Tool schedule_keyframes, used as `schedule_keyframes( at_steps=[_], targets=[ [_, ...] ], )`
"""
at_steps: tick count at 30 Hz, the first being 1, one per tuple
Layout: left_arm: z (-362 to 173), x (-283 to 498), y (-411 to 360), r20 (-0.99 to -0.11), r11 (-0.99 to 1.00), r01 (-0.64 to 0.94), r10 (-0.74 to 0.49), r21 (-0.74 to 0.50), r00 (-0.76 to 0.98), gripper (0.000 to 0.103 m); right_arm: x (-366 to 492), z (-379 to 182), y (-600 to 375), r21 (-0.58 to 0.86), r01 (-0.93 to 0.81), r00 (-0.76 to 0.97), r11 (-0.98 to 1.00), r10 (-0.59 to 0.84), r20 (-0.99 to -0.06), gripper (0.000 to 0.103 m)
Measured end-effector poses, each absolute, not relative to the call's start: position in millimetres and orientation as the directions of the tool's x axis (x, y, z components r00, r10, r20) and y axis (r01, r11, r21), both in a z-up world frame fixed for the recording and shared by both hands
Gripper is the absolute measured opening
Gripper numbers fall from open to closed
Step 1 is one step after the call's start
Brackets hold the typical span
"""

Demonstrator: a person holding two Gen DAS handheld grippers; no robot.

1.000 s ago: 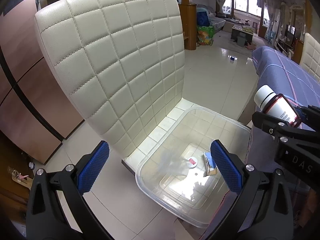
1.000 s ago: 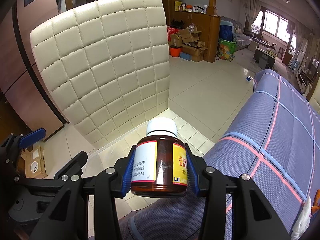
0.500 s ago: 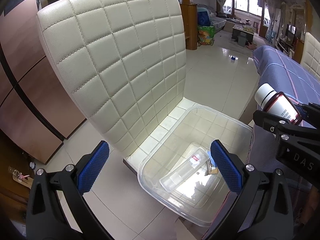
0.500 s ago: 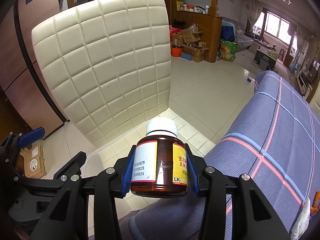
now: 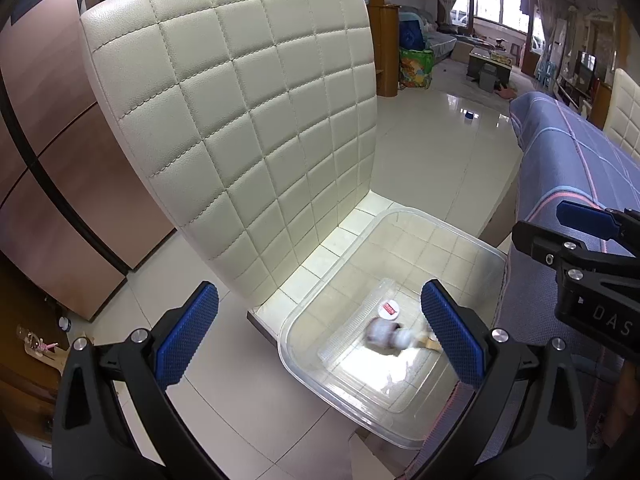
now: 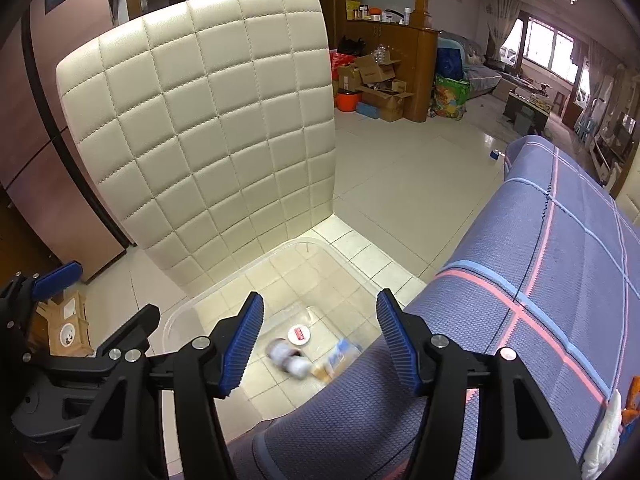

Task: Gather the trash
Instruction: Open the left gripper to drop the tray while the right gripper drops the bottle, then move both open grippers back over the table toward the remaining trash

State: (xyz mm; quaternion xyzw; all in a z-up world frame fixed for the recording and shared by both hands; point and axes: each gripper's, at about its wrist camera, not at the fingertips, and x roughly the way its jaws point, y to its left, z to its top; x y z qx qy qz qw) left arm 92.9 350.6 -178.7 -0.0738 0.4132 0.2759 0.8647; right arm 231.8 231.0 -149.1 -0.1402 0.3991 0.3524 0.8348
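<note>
Right wrist: glossy tiled floor (image 6: 404, 168), blue sofa (image 6: 560, 248).

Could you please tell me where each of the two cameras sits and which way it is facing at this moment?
Left wrist view: rides the left hand-held gripper, open, looking down at the clear bin on the floor; the right hand-held gripper enters at right.
Right wrist view: rides the right hand-held gripper, open, above the blue bedspread, looking down into the bin; the left gripper shows at lower left.
Shared: bin, blurred brown bottle, quilted cream headboard.
</note>
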Motion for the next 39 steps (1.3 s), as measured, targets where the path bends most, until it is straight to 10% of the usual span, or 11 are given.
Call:
schedule_keyframes(
  at_steps=[39],
  targets=[
    [-133,106,197,-0.741,0.959,-0.275,0.232,0.067,0.630,0.100,193,-108,28,-0.012,-0.445,0.623,0.895,0.300,-0.722,0.058]
  ],
)
